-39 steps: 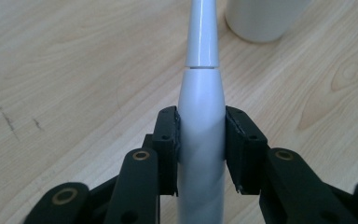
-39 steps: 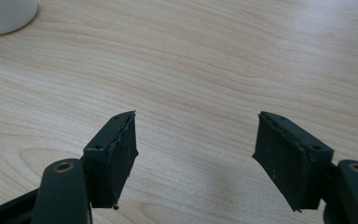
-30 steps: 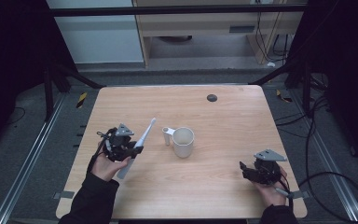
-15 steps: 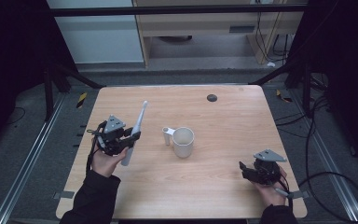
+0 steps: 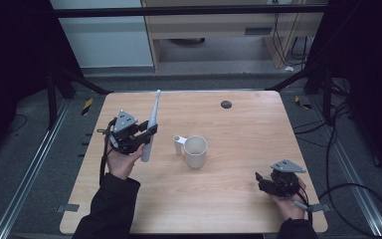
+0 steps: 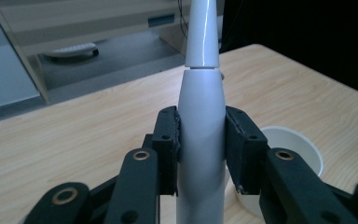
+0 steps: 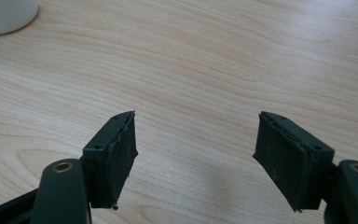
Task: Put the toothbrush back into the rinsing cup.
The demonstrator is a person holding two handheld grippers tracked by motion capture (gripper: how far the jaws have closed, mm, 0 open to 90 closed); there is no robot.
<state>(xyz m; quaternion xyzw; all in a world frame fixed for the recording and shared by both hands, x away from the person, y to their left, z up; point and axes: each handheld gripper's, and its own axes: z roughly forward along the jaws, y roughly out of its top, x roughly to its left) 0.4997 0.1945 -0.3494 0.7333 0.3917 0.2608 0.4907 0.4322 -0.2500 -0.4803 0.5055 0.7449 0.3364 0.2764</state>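
My left gripper (image 5: 146, 135) is shut on a white electric toothbrush (image 5: 150, 124), held above the left side of the wooden table (image 5: 238, 124), tilted with its head pointing up and away. In the left gripper view the toothbrush (image 6: 199, 121) sits clamped between the two black pads (image 6: 169, 140), and the gripper (image 6: 200, 149) points toward the mug (image 6: 293, 154). A white mug (image 5: 194, 151) stands upright mid-table, handle to the left. My right gripper (image 5: 259, 180) rests low at the front right, open and empty; its view shows the gripper (image 7: 196, 154) over bare wood, mug base (image 7: 7, 14) far off.
A small dark round spot (image 5: 226, 104) lies near the table's far edge. Cables (image 5: 338, 164) run along the floor right of the table. Metal rails (image 5: 30, 174) flank the left side. A wooden shelf unit (image 5: 219, 25) stands beyond the table.
My left gripper has lifted the toothbrush and tipped it more upright, its head now pointing toward the far edge. The right gripper has stayed put.
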